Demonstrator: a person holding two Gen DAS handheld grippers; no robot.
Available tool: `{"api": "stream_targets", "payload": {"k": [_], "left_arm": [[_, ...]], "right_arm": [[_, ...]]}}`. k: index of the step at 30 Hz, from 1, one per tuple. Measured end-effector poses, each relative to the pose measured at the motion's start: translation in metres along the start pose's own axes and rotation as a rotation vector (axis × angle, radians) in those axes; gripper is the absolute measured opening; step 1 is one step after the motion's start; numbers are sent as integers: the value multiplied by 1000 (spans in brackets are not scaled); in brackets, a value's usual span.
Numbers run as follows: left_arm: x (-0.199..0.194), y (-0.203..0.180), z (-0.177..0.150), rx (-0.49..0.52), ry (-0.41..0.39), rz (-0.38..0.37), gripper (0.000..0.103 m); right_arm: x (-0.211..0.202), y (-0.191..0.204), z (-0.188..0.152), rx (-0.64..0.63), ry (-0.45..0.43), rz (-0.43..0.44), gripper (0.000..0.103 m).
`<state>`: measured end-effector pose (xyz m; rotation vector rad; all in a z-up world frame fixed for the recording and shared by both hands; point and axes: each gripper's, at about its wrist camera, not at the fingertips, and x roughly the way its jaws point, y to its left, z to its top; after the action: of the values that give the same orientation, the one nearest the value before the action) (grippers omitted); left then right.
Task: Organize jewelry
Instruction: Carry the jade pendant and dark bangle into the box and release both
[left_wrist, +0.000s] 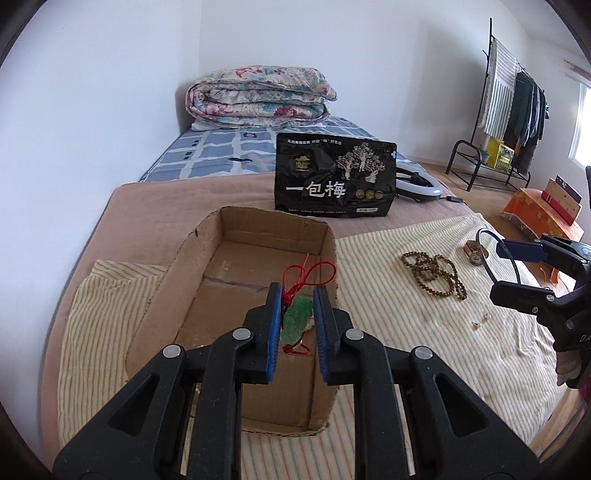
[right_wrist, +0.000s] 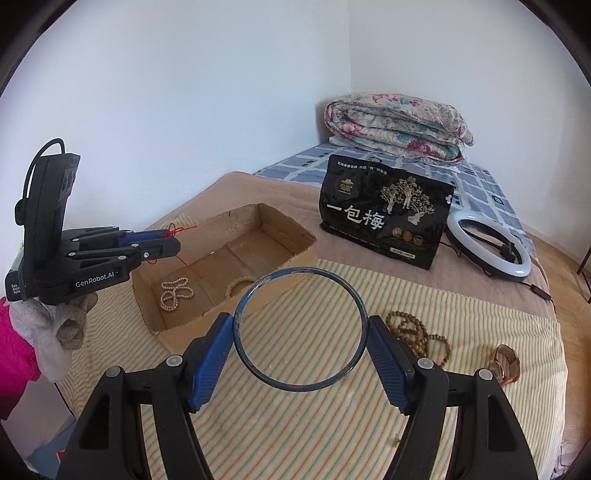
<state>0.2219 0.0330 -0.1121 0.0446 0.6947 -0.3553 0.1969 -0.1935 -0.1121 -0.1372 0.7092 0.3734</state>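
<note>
My left gripper (left_wrist: 298, 291) is shut on a green jade pendant (left_wrist: 297, 319) with a red cord (left_wrist: 306, 275), held over the open cardboard box (left_wrist: 328, 251). From the right wrist view, the left gripper (right_wrist: 173, 240) hovers above the box's (right_wrist: 280, 221) left end, red cord (right_wrist: 184, 230) trailing. In the box lie a pale bead string (right_wrist: 175, 295) and a pale bracelet (right_wrist: 238, 286). My right gripper (right_wrist: 301, 332) grips a thin dark blue bangle (right_wrist: 301, 271) across its width, above the striped cloth (right_wrist: 295, 424). The right gripper (left_wrist: 517, 273) also shows at the right edge.
Brown wooden beads (right_wrist: 413, 332) and an amber piece (right_wrist: 506, 363) lie on the cloth; two tiny earrings (left_wrist: 480, 321) lie nearby. Behind stand a black snack bag (right_wrist: 384, 210), a ring light (right_wrist: 487, 243) and a folded quilt (right_wrist: 395, 125). A clothes rack (left_wrist: 509, 110) is far right.
</note>
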Motion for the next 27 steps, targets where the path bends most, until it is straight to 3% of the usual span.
{"api": "stream_targets", "payload": {"k": [13, 27], "left_arm": [[9, 40, 1, -39, 4, 40, 15], [24, 55, -9, -65, 33, 32, 15]], "right_arm": [[67, 29, 51, -32, 24, 47, 74], [132, 54, 73, -49, 69, 85, 74]]}}
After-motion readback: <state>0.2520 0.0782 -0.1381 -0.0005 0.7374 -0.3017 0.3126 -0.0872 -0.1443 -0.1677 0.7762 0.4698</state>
